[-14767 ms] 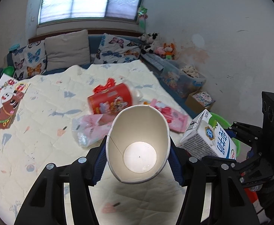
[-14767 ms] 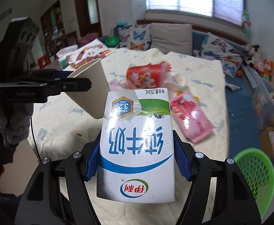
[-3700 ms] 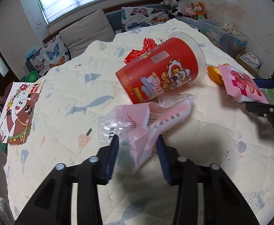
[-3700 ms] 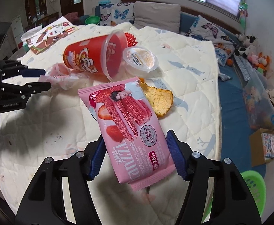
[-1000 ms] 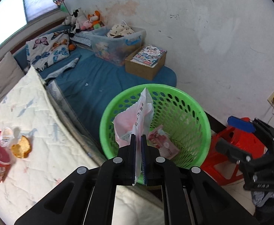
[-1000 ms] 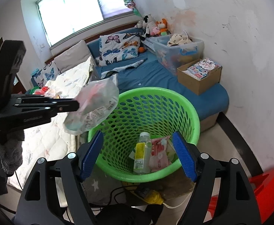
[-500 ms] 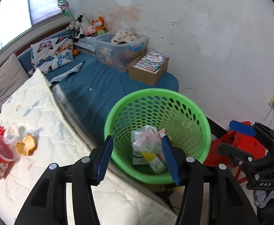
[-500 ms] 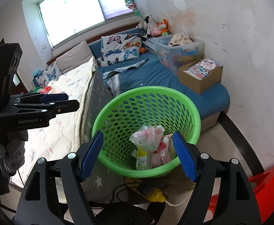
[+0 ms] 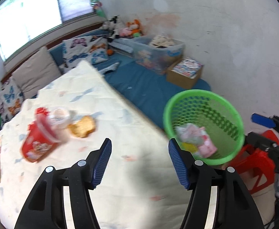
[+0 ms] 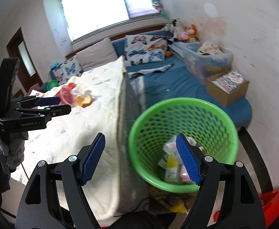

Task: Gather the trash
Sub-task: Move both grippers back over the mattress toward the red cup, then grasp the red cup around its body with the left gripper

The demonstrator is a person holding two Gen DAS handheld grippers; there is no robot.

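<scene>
**A:** Looking at both wrist views, the left gripper [image 9: 139, 150] has its blue fingers [image 9: 102, 162] spread wide with nothing between them, hovering over the cream quilted bed [image 9: 131, 181]. Same on the other side: the right gripper [image 10: 140, 159] is spread apart and empty too, sitting over the edge of the mattress with one finger in front of the green basket [image 10: 183, 112].

**B:** So where's the trash?

**A:** Some of it is in the basket, which stands on the floor right against the side of the bed. In the left view there's a crumpled clear-and-pink bag [image 9: 189, 133], a pink wrapper [image 9: 206, 145] beside it and something yellow [image 9: 189, 146] underneath. It's blurry, so I can't read any labels. The right view shows the same pile [image 10: 170, 162] at the bottom of the basket.

**B:** And on the bed?

**A:** There's a red cup [image 9: 37, 145] lying on its side, a small clear lidded tub [image 9: 60, 115] touching it near the rim, and an orange-brown crumpled thing [image 9: 83, 126] just beside the tub. They're bunched together well off to the left of the left gripper. In the right view you can see that gripper from the side [image 10: 49, 105], with the cluster [image 10: 76, 95] just beyond its tips.

**B:** Anything else around?

**A:** A red plastic stool [image 9: 254, 164] next to the basket, a cardboard box [image 10: 228, 85] and a clear storage bin [image 10: 206, 59] on the blue mat by the wall, and butterfly pillows [image 10: 145, 47] under the window.
</scene>
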